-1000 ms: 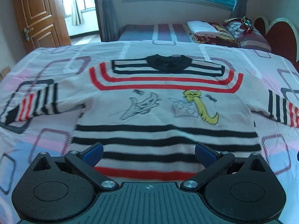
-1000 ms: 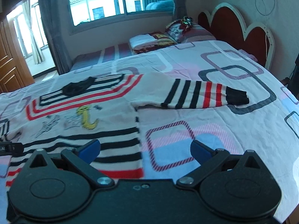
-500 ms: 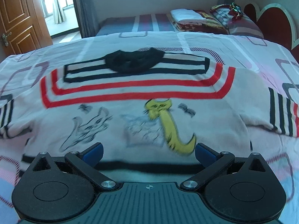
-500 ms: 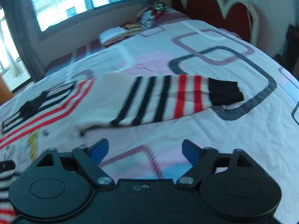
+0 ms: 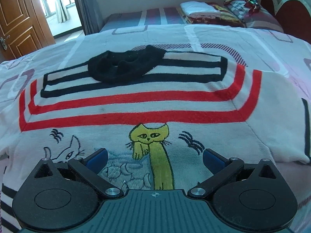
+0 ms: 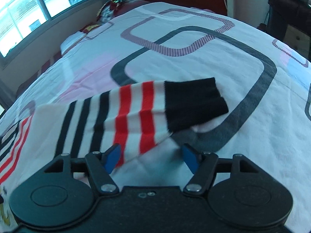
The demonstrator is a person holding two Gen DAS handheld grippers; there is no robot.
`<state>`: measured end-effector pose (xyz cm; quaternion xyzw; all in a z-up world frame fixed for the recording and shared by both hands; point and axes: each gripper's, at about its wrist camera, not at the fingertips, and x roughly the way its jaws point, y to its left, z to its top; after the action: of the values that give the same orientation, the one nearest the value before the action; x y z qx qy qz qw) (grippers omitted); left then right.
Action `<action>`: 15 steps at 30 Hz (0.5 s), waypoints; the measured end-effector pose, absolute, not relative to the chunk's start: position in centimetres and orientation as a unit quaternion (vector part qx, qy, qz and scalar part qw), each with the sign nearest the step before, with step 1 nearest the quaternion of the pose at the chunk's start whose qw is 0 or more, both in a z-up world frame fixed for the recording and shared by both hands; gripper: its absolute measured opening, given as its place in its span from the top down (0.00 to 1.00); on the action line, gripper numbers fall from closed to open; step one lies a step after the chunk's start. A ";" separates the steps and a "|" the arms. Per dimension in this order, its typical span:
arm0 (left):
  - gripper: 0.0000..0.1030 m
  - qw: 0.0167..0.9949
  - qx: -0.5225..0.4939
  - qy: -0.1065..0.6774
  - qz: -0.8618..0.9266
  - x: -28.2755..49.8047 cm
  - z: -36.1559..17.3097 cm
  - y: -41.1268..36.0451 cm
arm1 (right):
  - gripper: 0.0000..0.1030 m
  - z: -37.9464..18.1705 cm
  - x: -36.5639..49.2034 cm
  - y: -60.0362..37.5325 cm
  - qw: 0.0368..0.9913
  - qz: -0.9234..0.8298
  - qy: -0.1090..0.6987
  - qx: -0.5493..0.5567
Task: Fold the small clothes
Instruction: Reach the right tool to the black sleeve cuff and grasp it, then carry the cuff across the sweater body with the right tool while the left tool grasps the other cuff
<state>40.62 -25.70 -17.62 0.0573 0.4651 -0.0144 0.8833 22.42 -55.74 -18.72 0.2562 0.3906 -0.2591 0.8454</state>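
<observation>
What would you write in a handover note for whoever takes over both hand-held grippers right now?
Left hand-held gripper: open, holding nothing, low over the sweater chest, by the yellow cat.
Right hand-held gripper: jaws closing, nothing pinched yet; the lower edge of the striped sleeve lies between the fingers, black cuff just beyond.
Sweater lies flat, front up, on the bed, collar at the far end, sleeve stretched out sideways.
Done: sweater spread out. No fold visible yet.
Left: probably grip the sleeve, fold it across the chest, then the rest.
</observation>
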 end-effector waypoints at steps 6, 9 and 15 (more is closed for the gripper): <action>0.00 0.880 0.060 0.470 -0.021 41.0 -18.4 -25.5 | 0.66 -19.1 23.3 -57.6 0.846 -0.286 0.362 0.268; 0.00 0.881 0.069 0.467 -0.025 40.8 -18.2 -25.3 | 0.83 -19.4 22.9 -58.4 0.848 -0.286 0.344 0.284; 0.00 0.887 0.058 0.456 -0.037 40.2 -16.8 -23.6 | 0.92 -17.4 22.7 -57.1 0.878 -0.273 0.310 0.243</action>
<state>40.20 -23.57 -16.75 0.0579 0.4562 -0.0368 0.8872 22.70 -57.13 -17.41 0.2425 0.3099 -0.2731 0.8778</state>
